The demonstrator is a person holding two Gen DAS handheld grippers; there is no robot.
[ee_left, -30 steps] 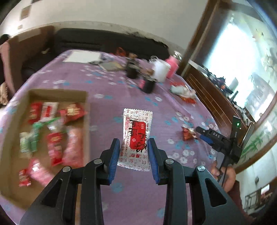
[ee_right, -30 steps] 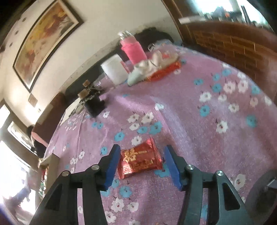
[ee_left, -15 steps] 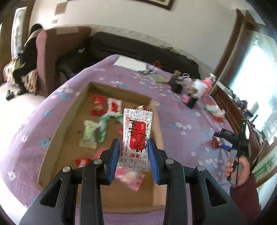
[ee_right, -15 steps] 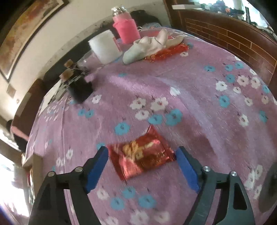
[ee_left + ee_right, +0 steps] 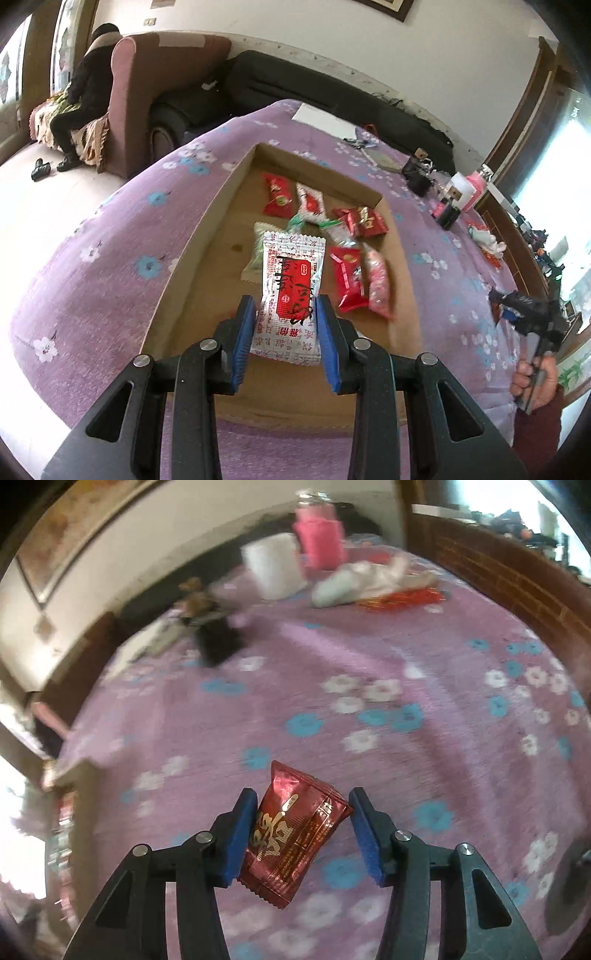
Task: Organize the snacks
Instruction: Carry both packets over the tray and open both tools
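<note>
The left tool (image 5: 284,325) is closed on a white-and-red snack packet (image 5: 291,291), held at the lower middle of the frame above a shallow cardboard box (image 5: 221,236). Inside the box lie several red wrappers (image 5: 349,282), a pale green packet (image 5: 255,258) and a pink one (image 5: 378,282), loosely clustered toward its middle and right. The box sits on a desk covered with a purple flowered cloth (image 5: 110,258). At upper right stand a black container (image 5: 415,177), a white cup (image 5: 461,186) and a pink bottle (image 5: 478,184).

The right tool (image 5: 303,830) has a dark red candy packet (image 5: 291,834) tilted between its fingers: the left pad (image 5: 240,834) presses it, while the right pad seems just clear, so the grip is uncertain. Beyond, blurred, lies a crumpled white cloth (image 5: 365,579).
</note>
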